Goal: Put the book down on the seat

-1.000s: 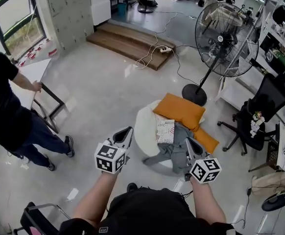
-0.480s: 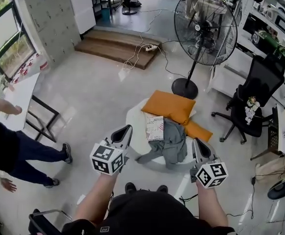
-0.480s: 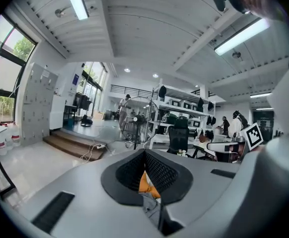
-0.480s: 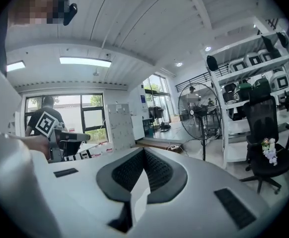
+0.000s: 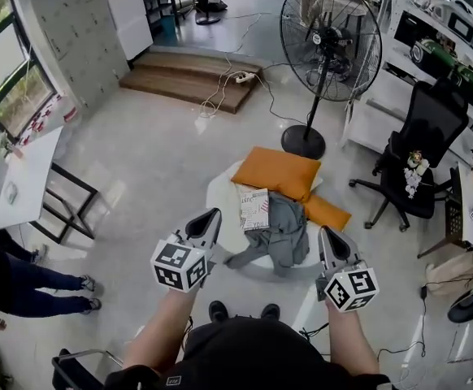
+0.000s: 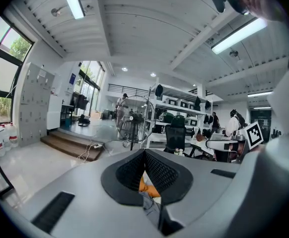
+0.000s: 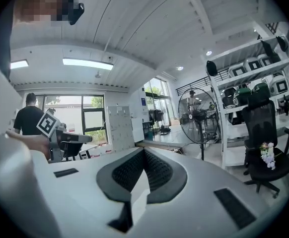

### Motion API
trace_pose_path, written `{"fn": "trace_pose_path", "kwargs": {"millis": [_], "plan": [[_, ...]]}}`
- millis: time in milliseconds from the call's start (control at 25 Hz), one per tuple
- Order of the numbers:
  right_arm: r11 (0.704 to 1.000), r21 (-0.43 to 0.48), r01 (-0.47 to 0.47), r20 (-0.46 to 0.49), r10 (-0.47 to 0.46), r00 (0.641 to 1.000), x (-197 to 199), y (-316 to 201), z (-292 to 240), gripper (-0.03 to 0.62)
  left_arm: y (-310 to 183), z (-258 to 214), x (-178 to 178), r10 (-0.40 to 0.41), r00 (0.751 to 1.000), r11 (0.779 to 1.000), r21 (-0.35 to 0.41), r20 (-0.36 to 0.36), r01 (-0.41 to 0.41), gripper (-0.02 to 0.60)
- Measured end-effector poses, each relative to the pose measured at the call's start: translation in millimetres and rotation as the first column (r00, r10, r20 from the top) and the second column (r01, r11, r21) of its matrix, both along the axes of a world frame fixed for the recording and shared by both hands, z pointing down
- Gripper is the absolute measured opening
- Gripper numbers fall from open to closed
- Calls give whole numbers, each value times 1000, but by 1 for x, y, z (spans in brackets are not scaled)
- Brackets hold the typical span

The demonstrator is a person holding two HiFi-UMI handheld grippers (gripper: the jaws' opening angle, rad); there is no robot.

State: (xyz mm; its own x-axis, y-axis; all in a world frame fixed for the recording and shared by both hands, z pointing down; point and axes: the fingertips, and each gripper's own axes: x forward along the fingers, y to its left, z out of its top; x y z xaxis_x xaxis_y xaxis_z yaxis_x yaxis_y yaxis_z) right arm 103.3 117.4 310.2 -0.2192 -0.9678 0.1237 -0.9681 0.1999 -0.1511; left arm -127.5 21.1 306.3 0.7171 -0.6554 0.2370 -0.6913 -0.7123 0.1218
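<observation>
The book [image 5: 254, 210], with a pale patterned cover, lies flat on the round white seat [image 5: 220, 211], apart from both grippers. Beside it on the seat are an orange cushion [image 5: 279, 173] and a crumpled grey garment [image 5: 283, 236]. My left gripper [image 5: 210, 216] is held up in front of my body, left of the seat, shut and empty. My right gripper [image 5: 327, 232] hovers right of the seat, also shut with nothing in it. In the left gripper view the left gripper [image 6: 144, 151] has its tips together, with a sliver of the orange cushion [image 6: 143, 185] below them. The right gripper [image 7: 144, 150] looks the same in its own view.
A tall standing fan [image 5: 326, 39] is behind the seat. A black office chair [image 5: 419, 169] and shelves are at the right. A wooden step [image 5: 188, 75] with cables lies at the back, and a white table [image 5: 25, 177] and a person's legs [image 5: 25, 287] are at the left.
The seat with the book has shifted slightly up and left in the head view. The person at the left has moved further out of view. Both grippers stay shut and empty.
</observation>
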Motion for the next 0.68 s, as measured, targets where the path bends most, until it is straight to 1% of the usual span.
{"fn": "trace_pose_path", "kwargs": {"millis": [440,680], "plan": [[998,-2,65,15,-65,998,-27,-5,-5,14,3,1,-23,-40,999,999,-3,-13,40,3],[997,-10,77,30,-76,997,-39,-4,-4,14,4,0,-36,-50,999,999,-3,-17,50,3]]}}
